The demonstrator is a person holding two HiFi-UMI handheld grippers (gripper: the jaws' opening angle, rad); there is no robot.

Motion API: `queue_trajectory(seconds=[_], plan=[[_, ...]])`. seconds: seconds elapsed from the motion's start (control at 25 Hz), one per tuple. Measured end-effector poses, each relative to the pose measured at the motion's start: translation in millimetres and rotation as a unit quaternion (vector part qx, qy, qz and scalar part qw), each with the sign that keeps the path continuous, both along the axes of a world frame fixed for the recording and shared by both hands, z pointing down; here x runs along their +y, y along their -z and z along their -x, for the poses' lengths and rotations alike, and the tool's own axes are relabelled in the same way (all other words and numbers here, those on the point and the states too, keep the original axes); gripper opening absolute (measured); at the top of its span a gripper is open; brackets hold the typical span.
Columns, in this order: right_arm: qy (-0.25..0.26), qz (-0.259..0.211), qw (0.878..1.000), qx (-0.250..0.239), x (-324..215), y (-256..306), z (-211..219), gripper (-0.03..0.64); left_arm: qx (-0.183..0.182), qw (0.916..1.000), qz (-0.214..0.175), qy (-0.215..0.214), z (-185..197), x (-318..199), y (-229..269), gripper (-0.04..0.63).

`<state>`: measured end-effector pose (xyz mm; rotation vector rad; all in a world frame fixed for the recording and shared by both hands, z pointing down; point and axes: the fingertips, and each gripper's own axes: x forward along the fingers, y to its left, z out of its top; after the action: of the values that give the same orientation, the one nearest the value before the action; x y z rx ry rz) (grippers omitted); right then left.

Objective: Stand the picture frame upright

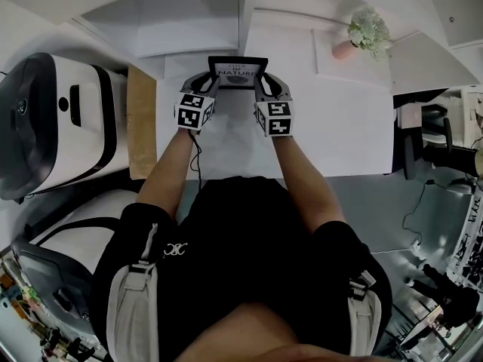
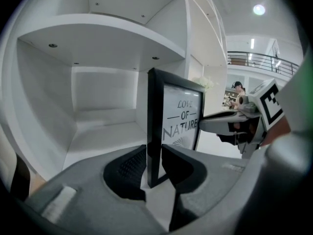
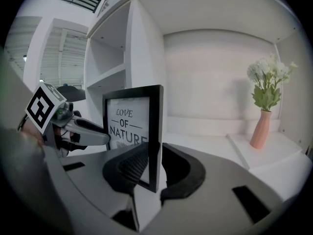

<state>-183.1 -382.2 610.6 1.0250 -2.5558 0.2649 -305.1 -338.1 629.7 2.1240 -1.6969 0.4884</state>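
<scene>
A black picture frame [image 1: 238, 72] with the print "LOVE OF NATURE" stands upright on the white shelf top [image 1: 332, 119], facing me. My left gripper [image 1: 212, 83] holds its left edge and my right gripper [image 1: 263, 84] holds its right edge. In the left gripper view the frame [image 2: 176, 126] shows edge-on, with the left gripper [image 2: 154, 154] closed against both sides of the black border. In the right gripper view the frame [image 3: 131, 124] sits the same way inside the right gripper [image 3: 154, 155]. Each gripper view also shows the opposite gripper across the frame.
A pink vase of white flowers [image 1: 366, 32] stands at the back right, also in the right gripper view [image 3: 264, 106]. Open white shelf compartments [image 2: 98, 97] lie behind the frame. A white machine [image 1: 53, 119] and a brown board [image 1: 141, 119] flank the left side.
</scene>
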Motion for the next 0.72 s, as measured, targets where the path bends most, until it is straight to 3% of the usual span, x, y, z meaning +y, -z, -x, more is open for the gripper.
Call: queue_trajectory(seconds=[0.2, 0.44, 0.6, 0.72], plan=[[0.002, -0.009, 1.000, -0.022, 1.7, 15.8, -3.4, 0.077, 0.013, 0.9997, -0.010, 0.015, 6.3, 7.3, 16.3, 0.132], [0.025, -0.075, 0.996, -0.046, 9.4, 70.1, -10.6, 0.077, 0.004, 0.9957, -0.077, 0.051, 13.1, 28.6, 75.1, 0.130], [0.036, -0.132, 0.988, -0.075, 20.4, 122.4, -20.7, 0.071, -0.015, 0.9891, -0.129, 0.070, 2.7, 45.2, 125.4, 0.064], [0.054, -0.155, 0.981, -0.107, 32.7, 161.5, -30.2, 0.002, -0.028, 0.9803, -0.166, 0.103, -8.4, 59.2, 168.4, 0.031]])
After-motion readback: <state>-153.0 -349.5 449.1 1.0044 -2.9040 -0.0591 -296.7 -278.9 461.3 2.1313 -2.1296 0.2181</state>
